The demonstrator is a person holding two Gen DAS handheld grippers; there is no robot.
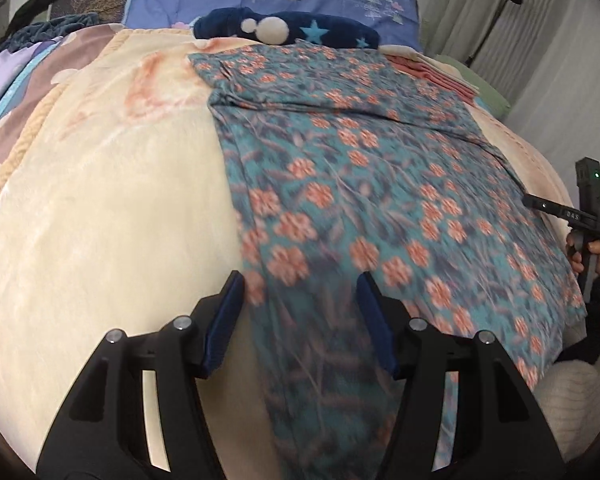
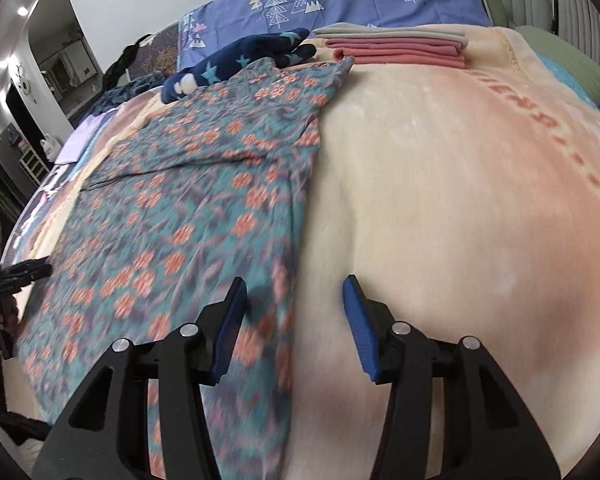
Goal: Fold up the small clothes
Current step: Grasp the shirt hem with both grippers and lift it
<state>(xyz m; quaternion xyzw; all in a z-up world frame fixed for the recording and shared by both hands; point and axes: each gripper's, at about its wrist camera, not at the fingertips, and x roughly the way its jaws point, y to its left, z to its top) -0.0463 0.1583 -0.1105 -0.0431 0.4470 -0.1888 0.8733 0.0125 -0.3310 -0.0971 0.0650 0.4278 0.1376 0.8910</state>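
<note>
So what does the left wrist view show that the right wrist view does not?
Only the left wrist view: the left gripper, open over the left edge of the floral garment, and a curtain. Only the right wrist view: the right gripper, open over the garment's right edge, a doorway, and blanket lettering. Both: the garment, the cream blanket, the navy star item, the pink folded stack.

both wrist cams down-fwd, share floral garment (image 1: 360, 184)
</note>
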